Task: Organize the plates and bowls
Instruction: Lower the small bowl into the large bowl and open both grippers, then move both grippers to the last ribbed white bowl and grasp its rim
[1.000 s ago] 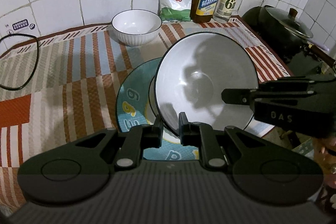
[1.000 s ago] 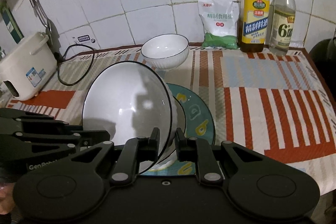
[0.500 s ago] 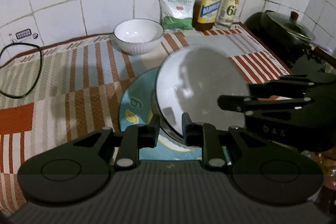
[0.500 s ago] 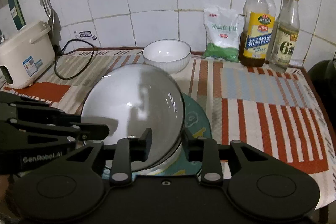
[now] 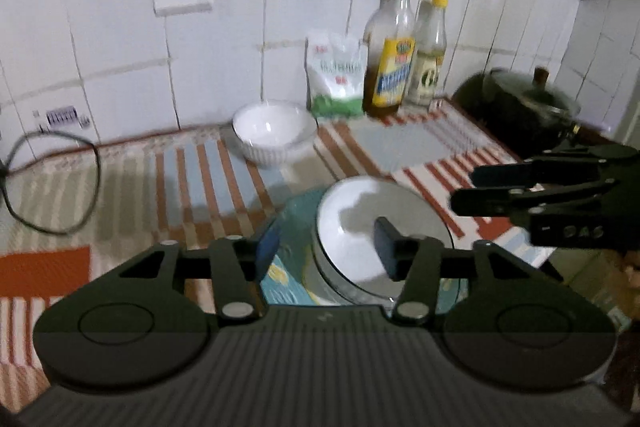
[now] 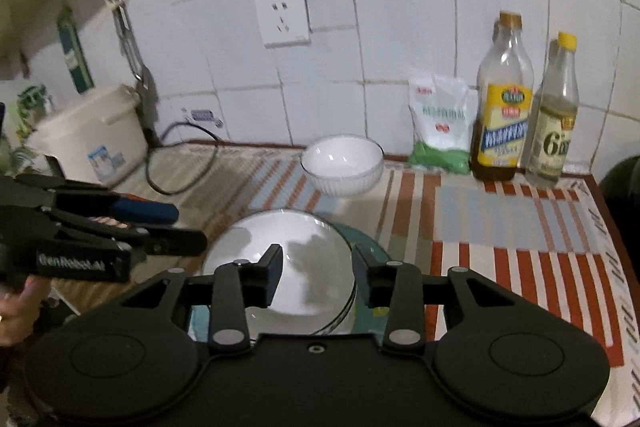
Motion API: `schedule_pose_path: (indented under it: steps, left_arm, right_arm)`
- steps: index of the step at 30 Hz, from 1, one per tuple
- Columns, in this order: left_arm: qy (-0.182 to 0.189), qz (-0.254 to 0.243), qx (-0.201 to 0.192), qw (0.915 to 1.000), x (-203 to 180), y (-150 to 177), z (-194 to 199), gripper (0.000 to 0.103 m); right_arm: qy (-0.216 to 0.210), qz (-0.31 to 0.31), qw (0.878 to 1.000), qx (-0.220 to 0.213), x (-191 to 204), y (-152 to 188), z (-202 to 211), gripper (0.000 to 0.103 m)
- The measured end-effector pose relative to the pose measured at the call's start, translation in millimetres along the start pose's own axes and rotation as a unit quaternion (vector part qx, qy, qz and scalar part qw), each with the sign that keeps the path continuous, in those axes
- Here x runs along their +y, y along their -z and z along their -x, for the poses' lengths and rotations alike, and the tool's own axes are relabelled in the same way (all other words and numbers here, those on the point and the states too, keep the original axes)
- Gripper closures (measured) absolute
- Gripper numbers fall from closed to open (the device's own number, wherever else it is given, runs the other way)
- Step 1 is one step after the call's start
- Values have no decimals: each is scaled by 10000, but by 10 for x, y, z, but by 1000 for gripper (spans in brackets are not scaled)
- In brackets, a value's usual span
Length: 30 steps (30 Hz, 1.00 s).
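Note:
A large white bowl with a dark rim (image 5: 360, 227) (image 6: 288, 267) rests on a teal patterned plate (image 5: 288, 267) (image 6: 368, 247) near the counter's front edge. A smaller white ribbed bowl (image 5: 274, 137) (image 6: 342, 163) stands near the back wall. My left gripper (image 5: 324, 251) is open and empty above the near side of the plate; it also shows at the left of the right wrist view (image 6: 180, 227). My right gripper (image 6: 316, 275) is open and empty over the large bowl; it shows at the right of the left wrist view (image 5: 472, 191).
A salt bag (image 6: 440, 123) and two bottles (image 6: 504, 111) stand by the tiled wall. A rice cooker (image 6: 92, 139) with a black cable (image 5: 52, 187) sits at the left. A dark lidded pot (image 5: 520, 107) sits at the right. A striped cloth (image 6: 500, 227) covers the counter.
Both grippers let go of the large bowl, opened wide and pulled back and up. The bowl went from tilted and held to lying flat on the teal plate.

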<state>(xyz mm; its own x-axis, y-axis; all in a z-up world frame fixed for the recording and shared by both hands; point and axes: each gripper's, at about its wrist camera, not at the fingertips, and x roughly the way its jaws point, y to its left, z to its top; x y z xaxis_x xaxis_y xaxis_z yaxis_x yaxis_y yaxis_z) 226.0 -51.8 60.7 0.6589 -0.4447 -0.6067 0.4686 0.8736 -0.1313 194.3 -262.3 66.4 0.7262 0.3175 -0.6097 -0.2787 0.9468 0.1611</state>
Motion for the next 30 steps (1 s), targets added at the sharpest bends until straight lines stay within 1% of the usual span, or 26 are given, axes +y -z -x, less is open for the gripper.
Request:
schedule_pose_path:
  steps: [1, 2, 4, 5, 6, 8, 10, 12, 15, 17, 19, 20, 22, 24, 25, 28, 30]
  left_arm:
    - [-29, -39, -88, 9999, 26, -27, 55, 39]
    - [-45, -105, -186, 9998, 55, -53, 112, 33]
    - [-19, -204, -357, 9992, 112, -95, 180, 29]
    - [2, -272, -435, 9987, 146, -110, 207, 25]
    - [5, -318, -508, 9982, 175, -123, 214, 24]
    - [34, -350, -695, 9970, 247, -140, 212, 21]
    - [70, -364, -863, 9956, 310, -151, 164, 18]
    - [89, -291, -995, 9946, 387, -166, 75, 16]
    - [84, -185, -1065, 9941, 489, -189, -125, 14]
    - [76, -86, -1016, 9948, 547, -214, -305, 14]
    - [53, 56, -873, 9962, 614, -242, -509, 14]
    - [34, 163, -805, 9966, 657, -257, -628, 16]
    - [50, 320, -694, 9971, 734, -266, -825, 16]
    - [71, 487, -555, 9972, 817, -286, -1019, 17]
    - [85, 535, -487, 9973, 842, -306, -1115, 17]
    - [37, 679, -287, 9973, 907, -343, -1403, 19]
    - [10, 821, -170, 9965, 944, -361, -1582, 22]
  right_arm:
    - [-79, -3, 10000, 0, -27, -35, 38, 53]
    - [-136, -4, 9999, -2, -52, -78, 77, 50]
    - [-194, 30, 9998, -36, -97, -148, 130, 45]
    - [-251, 96, 9996, -35, -114, -171, 136, 40]
    - [-332, 182, 9993, -56, -136, -200, 136, 37]
    - [-393, 297, 9987, -160, -156, -230, 105, 37]
    - [-541, 415, 9973, -256, -181, -252, 32, 35]
    - [-716, 481, 9955, -405, -224, -264, -83, 33]
    - [-787, 589, 9930, -648, -275, -268, -271, 33]
    - [-769, 648, 9930, -626, -321, -290, -432, 33]
    - [-781, 610, 9938, -508, -414, -327, -625, 33]
    - [-805, 505, 9945, -434, -477, -352, -713, 33]
    - [-981, 128, 9948, -224, -656, -414, -902, 33]
    - [-1149, -301, 9929, -69, -851, -478, -1094, 33]
    - [-1154, -445, 9923, -19, -929, -501, -1178, 33]
    - [-1096, -628, 9918, 179, -1077, -549, -1444, 33]
    - [-1161, -748, 9899, 320, -1153, -551, -1629, 33]
